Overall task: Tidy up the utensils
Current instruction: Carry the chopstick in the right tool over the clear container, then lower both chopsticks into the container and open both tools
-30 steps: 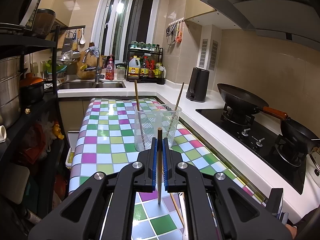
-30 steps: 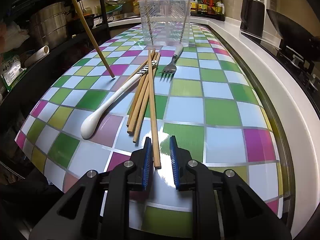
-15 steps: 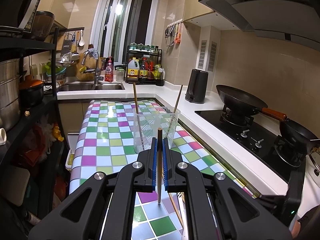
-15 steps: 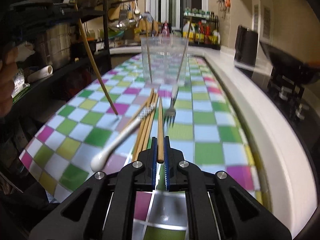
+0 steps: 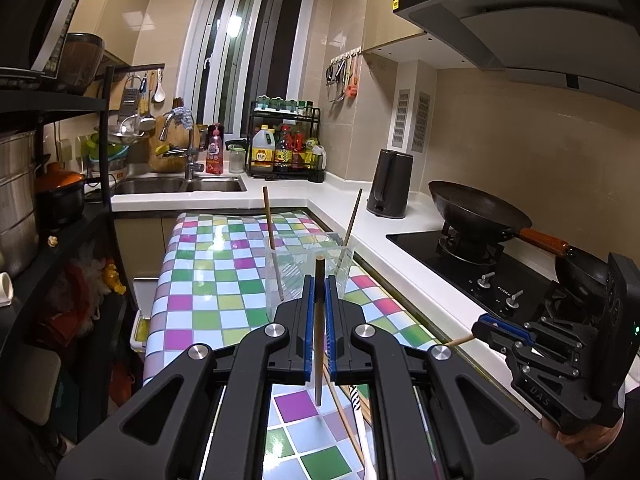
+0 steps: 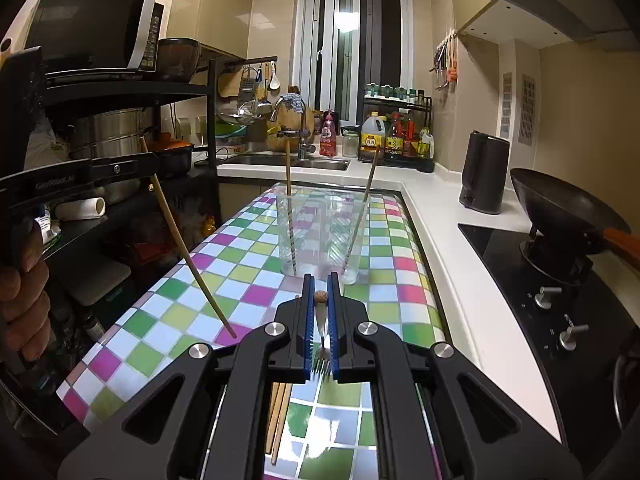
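- The left gripper (image 5: 319, 300) is clamped on one chopstick (image 5: 319, 332), held near upright above the checkered table (image 5: 200, 288).
- The clear cup (image 6: 320, 236) stands ahead, two chopsticks already leaning in it.
- The right gripper (image 6: 320, 300) pinches a second chopstick (image 6: 320, 297) end-on, pointing at the cup.
- Risk: a thin stick may pivot in the pads, miss the rim or tip the light cup.
- Both grippers tilt slightly downward.

You are in a home kitchen: sink (image 5: 180, 186) with tap, gas hob (image 5: 480, 276), wok (image 5: 476, 208), range hood (image 5: 540, 20), microwave (image 6: 96, 28), condiment rack (image 5: 286, 148).
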`<state>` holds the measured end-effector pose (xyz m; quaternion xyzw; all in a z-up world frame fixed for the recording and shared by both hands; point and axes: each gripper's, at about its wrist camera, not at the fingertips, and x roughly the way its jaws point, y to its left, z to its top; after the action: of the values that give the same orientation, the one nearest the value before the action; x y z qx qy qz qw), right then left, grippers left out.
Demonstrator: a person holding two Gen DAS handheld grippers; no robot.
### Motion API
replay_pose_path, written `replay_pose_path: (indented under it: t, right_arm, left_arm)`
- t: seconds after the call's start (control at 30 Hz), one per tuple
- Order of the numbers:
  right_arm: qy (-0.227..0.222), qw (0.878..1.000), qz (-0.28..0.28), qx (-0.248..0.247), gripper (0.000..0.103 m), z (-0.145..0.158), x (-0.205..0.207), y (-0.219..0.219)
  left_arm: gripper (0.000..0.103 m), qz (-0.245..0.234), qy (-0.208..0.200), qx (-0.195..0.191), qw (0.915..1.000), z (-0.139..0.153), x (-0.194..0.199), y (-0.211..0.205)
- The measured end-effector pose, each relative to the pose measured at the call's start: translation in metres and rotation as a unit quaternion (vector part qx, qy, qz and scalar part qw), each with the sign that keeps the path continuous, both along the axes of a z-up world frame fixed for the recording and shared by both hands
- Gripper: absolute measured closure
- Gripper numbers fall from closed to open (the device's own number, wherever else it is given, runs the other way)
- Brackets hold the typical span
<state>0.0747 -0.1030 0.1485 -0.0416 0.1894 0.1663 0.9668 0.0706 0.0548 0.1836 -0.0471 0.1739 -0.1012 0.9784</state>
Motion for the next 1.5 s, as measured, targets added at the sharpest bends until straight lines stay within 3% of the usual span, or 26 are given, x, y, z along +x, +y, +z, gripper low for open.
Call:
replay_pose_path:
  t: [0.2,0.53,0.63,0.83,0.97,1.13,1.37,1.5]
  right_arm:
    - [0.019,1.000,0.008,0.008,0.097,0.021,0.019,0.006]
    - [0.107,0.994,-0.007,0.021,0.097,0.086,0.069,0.008]
    - [0.107,0.994,-0.010,0.038,0.097,0.118,0.086,0.004]
    - [0.056,0.997,-0.016,0.047,0.097,0.196,0.125,0.007]
    - [0.039,0.998,-0.023,0.043,0.097,0.222,0.165,0.015]
    - [0.072,0.997,-0.024,0.019,0.097,0.195,0.221,0.034]
    - [0.149,0.989,-0.023,0.000,0.097,0.124,0.267,0.048]
    - [0.182,0.983,-0.030,-0.004,0.096,0.098,0.284,0.051]
  left_arm:
    - [0.098,0.000,0.015,-0.008,0.9999,0.009,0.012,0.003]
    - [0.098,-0.001,0.040,0.009,0.9992,0.037,0.042,-0.002]
    - [0.098,-0.007,0.038,0.011,0.9992,0.057,0.056,-0.003]
    - [0.098,-0.012,0.016,0.014,0.9997,0.115,0.103,-0.005]
    - [0.098,-0.002,-0.008,0.024,0.9997,0.148,0.139,-0.011]
    - [0.098,0.001,0.024,0.022,0.9995,0.142,0.197,-0.013]
    - [0.098,-0.012,0.148,0.006,0.9888,0.069,0.270,-0.009]
    - [0.098,-0.017,0.188,0.008,0.9820,0.038,0.287,-0.010]
